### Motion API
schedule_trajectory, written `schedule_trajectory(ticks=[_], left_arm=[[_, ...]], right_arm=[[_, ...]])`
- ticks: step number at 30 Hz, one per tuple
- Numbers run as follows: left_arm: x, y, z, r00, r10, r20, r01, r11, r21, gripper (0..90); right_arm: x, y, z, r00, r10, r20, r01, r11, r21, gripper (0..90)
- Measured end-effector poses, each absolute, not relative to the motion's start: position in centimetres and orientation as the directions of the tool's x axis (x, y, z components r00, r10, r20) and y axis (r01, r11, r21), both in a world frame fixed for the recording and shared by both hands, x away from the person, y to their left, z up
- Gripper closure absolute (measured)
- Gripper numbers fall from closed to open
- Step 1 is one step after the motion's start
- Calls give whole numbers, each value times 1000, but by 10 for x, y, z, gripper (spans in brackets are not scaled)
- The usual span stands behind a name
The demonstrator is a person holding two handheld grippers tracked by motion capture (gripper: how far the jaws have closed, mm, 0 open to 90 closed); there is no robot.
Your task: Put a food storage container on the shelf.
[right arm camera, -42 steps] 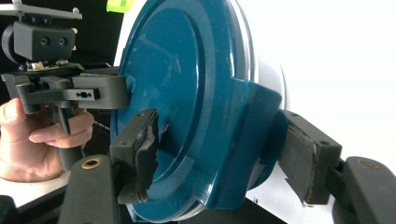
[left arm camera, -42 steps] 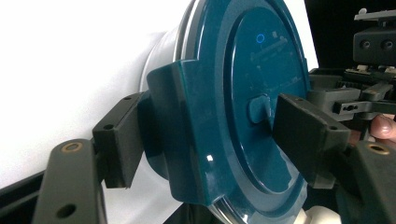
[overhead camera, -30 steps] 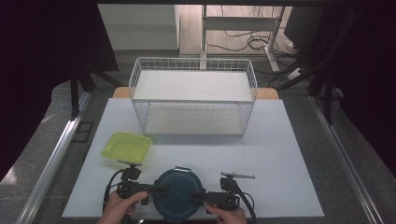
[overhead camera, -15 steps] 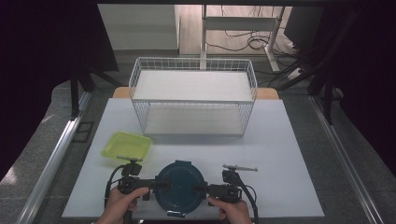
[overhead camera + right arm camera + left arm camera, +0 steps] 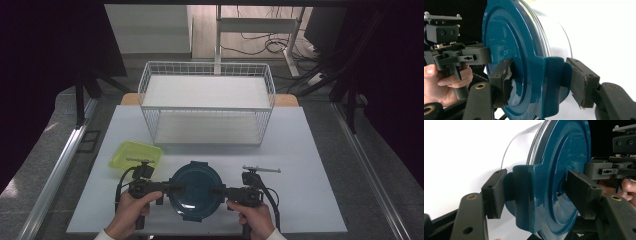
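Observation:
A round container with a dark teal lid (image 5: 195, 190) hangs just above the white table's front edge, held from both sides. My left gripper (image 5: 167, 187) is shut on the latch tab at its left rim and my right gripper (image 5: 220, 191) on the tab at its right rim. In the left gripper view the pads (image 5: 495, 192) press the teal tab from both faces, with the lid (image 5: 564, 170) turned on edge and the clear body (image 5: 521, 147) behind it. The right gripper view has its pads (image 5: 581, 82) clamped on the opposite tab of the lid (image 5: 506, 37).
A white wire basket (image 5: 207, 102) stands at the back middle of the table (image 5: 300, 165). A yellow-green tray (image 5: 135, 154) lies at the left, just behind my left hand. Dark floor and metal rails flank the table.
Both hands have lifted the container together, and it has moved a little away from the front edge. The grips on its two tabs stay the same.

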State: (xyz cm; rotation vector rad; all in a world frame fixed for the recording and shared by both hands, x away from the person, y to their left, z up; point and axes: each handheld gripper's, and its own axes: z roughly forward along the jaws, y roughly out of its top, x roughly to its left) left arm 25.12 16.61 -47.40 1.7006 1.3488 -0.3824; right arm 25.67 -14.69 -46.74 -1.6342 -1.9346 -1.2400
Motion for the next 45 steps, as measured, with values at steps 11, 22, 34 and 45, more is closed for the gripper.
schedule_trajectory(ticks=[11, 22, 34, 45], left_arm=[[267, 163, -453, 390, 603, -696, 865, 19, 501, 363], [286, 159, -422, 429, 599, -676, 832, 29, 554, 364], [301, 155, -405, 445, 595, -669, 817, 35, 575, 369], [317, 153, -391, 451, 595, -666, 808, 45, 588, 373]], right_arm=[[274, -150, -445, -344, 640, 687, 889, -14, 458, 401], [293, -154, -411, -394, 644, 656, 855, -6, 519, 400], [309, -159, -391, -411, 645, 644, 838, -11, 546, 400], [325, -161, -378, -418, 643, 642, 831, -15, 556, 399]])
